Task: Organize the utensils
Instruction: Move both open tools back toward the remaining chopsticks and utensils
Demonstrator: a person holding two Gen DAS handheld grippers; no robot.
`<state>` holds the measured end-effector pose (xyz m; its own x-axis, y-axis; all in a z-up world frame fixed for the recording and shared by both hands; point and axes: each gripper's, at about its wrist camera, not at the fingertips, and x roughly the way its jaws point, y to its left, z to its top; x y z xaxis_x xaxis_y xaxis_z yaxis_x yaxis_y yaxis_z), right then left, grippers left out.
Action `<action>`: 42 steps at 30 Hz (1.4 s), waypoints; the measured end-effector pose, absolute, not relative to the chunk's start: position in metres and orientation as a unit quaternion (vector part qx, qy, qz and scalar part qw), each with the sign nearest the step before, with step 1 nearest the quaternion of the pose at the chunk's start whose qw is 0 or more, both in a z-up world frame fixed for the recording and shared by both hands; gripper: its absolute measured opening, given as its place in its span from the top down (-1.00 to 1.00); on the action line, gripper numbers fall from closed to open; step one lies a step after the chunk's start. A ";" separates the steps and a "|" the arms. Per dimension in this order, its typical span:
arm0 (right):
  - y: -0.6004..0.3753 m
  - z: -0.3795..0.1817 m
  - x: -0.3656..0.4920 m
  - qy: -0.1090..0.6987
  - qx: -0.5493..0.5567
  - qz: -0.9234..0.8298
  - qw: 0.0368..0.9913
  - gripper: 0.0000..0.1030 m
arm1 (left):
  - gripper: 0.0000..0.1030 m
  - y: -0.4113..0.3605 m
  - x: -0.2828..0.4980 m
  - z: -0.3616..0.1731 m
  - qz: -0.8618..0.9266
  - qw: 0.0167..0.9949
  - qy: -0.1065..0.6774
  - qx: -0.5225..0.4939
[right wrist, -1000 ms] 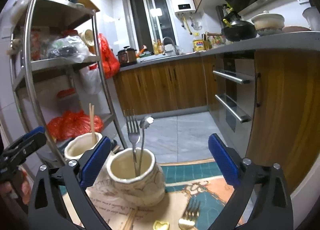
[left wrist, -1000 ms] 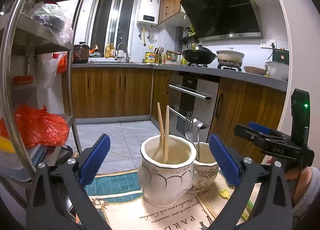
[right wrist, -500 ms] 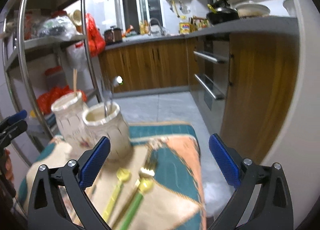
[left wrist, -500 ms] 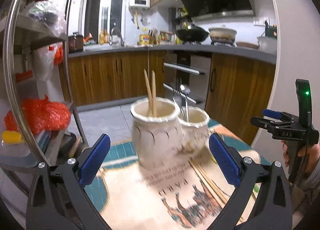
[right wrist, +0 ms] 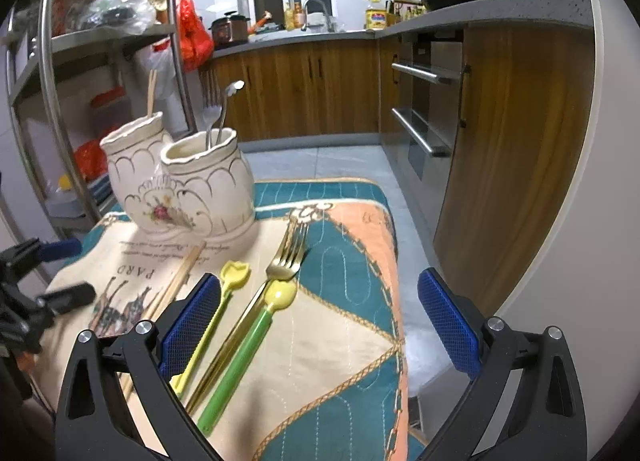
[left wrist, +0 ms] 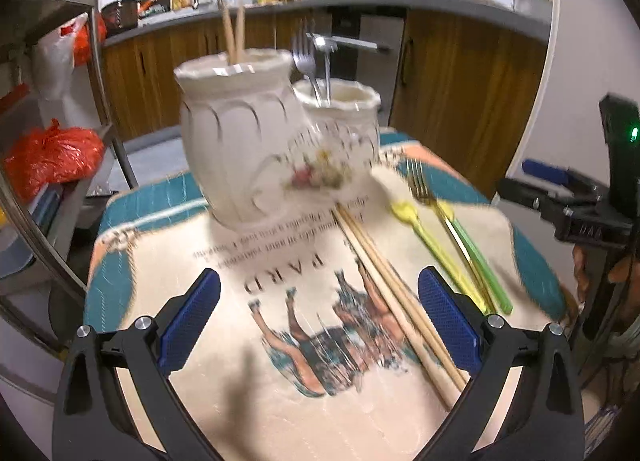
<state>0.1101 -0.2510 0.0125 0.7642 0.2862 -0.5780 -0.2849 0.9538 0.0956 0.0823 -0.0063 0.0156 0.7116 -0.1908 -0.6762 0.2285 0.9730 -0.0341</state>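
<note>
Two cream ceramic holders stand at the far side of a small mat-covered table [left wrist: 168, 261]. The left holder [left wrist: 240, 137] has two chopsticks in it; the right holder [left wrist: 340, 129] has a steel fork and a spoon. On the mat lie a pair of wooden chopsticks [left wrist: 396, 301], a gold fork [right wrist: 286, 257], a yellow spoon [right wrist: 232, 281] and a green-handled spoon [right wrist: 256, 325]. My left gripper [left wrist: 318, 325] is open and empty above the mat, the chopsticks between its fingers. My right gripper [right wrist: 318, 325] is open and empty above the gold fork and spoons.
A steel shelf rack [right wrist: 52, 61] with red bags stands left of the table. Wooden kitchen cabinets and an oven [right wrist: 424, 109] lie beyond and to the right. The table's right edge [right wrist: 400, 301] drops to the tiled floor.
Both grippers have risen and tilted downward, so the mat and the loose utensils came into view. Both have stayed open and empty.
</note>
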 end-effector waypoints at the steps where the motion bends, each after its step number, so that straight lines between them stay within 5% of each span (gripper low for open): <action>1: -0.251 0.012 0.110 0.310 0.001 0.152 0.939 -0.90 | -0.89 -0.008 0.082 0.014 -0.114 0.923 0.366 0.028; 14: -0.242 -0.003 0.108 0.345 -0.025 0.153 0.926 -0.90 | -0.86 -0.028 0.073 -0.004 -0.115 0.909 0.399 0.044; 31: -0.233 -0.012 0.110 0.374 -0.046 0.150 0.914 -0.90 | -0.09 -0.043 0.069 -0.014 -0.139 0.891 0.428 0.065; 35: -0.232 -0.013 0.110 0.381 -0.042 0.157 0.910 -0.78 | 0.24 -0.051 0.068 -0.014 -0.153 0.885 0.433 0.072; 39: -0.225 -0.012 0.109 0.398 -0.051 0.168 0.900 -0.30 | 0.54 -0.051 0.068 -0.015 -0.155 0.884 0.434 0.080; 42: -0.219 -0.014 0.108 0.411 -0.061 0.177 0.892 -0.19 | 0.66 -0.050 0.069 -0.014 -0.155 0.883 0.434 0.083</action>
